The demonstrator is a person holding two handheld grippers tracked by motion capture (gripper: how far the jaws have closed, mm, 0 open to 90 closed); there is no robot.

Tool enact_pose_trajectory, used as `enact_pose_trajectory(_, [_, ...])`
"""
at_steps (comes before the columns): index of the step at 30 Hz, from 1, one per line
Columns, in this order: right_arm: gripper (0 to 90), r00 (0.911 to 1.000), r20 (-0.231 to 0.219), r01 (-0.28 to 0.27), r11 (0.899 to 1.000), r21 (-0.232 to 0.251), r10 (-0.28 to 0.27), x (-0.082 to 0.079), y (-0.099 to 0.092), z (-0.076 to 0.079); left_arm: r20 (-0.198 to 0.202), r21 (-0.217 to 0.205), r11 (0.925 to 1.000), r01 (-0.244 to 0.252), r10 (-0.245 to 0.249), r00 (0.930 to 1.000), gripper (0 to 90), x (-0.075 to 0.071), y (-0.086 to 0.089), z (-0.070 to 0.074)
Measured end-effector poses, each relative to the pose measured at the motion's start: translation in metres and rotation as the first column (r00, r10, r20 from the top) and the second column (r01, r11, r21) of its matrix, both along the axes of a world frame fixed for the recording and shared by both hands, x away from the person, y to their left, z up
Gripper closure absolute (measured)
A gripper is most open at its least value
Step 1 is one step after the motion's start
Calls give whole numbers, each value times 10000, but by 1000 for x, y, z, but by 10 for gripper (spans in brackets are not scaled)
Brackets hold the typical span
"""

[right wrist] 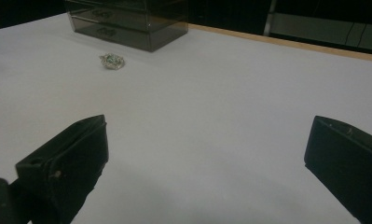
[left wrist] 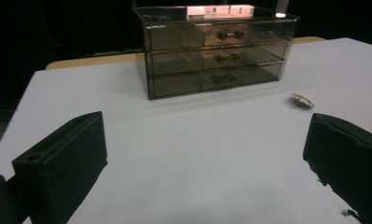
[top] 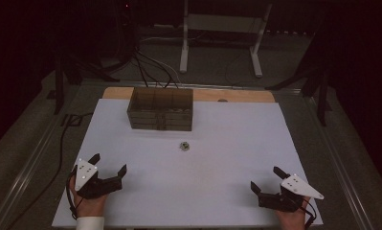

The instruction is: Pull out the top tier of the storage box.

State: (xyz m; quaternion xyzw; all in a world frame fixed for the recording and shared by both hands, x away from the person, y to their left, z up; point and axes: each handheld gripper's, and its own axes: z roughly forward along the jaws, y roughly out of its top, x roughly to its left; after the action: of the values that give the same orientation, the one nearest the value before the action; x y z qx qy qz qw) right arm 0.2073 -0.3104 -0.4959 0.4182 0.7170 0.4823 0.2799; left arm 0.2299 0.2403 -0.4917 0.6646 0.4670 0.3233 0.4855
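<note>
**Both grippers spread wide and empty at the near edge, small shiny piece lying in front of the drawer box**

High view: the left gripper [top: 107, 164] and the right gripper [top: 264, 179] rest at the near corners of the white table [top: 236, 139], each held in a hand, jaws spread wide with nothing between them. A small shiny object [top: 184, 145] lies alone on the table, just in front of a smoked see-through drawer box [top: 161, 109] that stands toward the far edge. The object is well apart from both grippers. From above, the box's top shows divided compartments; their contents are too dim to make out.

Left gripper view: the two black jaws stand far apart over bare table. The drawer box [left wrist: 215, 50] shows three stacked drawers, all pushed in, each with a small dark handle at its middle. What lies inside cannot be told. A bright pinkish strip sits on top of the box; its markings are too blurred to read. The shiny object [left wrist: 301, 100] lies to the right, in front of the box.

Right gripper view: the jaws are again wide and hold nothing. The shiny object [right wrist: 112, 60] lies far ahead to the left, just before the drawer box [right wrist: 127, 21].
</note>
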Motion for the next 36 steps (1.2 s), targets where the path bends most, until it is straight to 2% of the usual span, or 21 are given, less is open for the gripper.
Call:
enact_pose_trajectory(8, [0, 9999, 127, -22, 9999, 126, 20, -1, -3, 0, 236, 131, 9999, -41, 38, 9997, 6, 2, -4, 10])
enact_pose_trajectory(12, [0, 9994, 333, -55, 9997, 223, 47, -1, -5, 0, 322, 234, 9997, -63, 55, 9995, 6, 5, -5, 13])
enact_pose_trajectory(13, [0, 9992, 378, -96, 9999, 122, 91, 0, -5, 0, 375, 83, 10000, -46, 43, 9993, 6, 7, -5, 14])
enact_pose_trajectory(16, [0, 9989, 432, -181, 9998, 60, 178, -1, -3, 0, 493, 60, 9999, -100, 97, 9987, 6, 10, -5, 17])
enact_pose_trajectory(20, [0, 9981, 576, -225, 9997, -15, 225, -1, -2, 0, 445, 40, 9998, -182, 180, 9988, 6, 13, -7, 21])
enact_pose_trajectory(21, [0, 9975, 644, -271, 9995, -145, 280, -1, -1, -1, 415, -80, 9997, -235, 238, 9989, 6, 16, -9, 24])
enact_pose_trajectory(36, [0, 9983, 454, -370, 9992, -157, 377, -1, 3, 0, 452, -182, 9990, -414, 422, 9981, 6, 38, -23, 40])
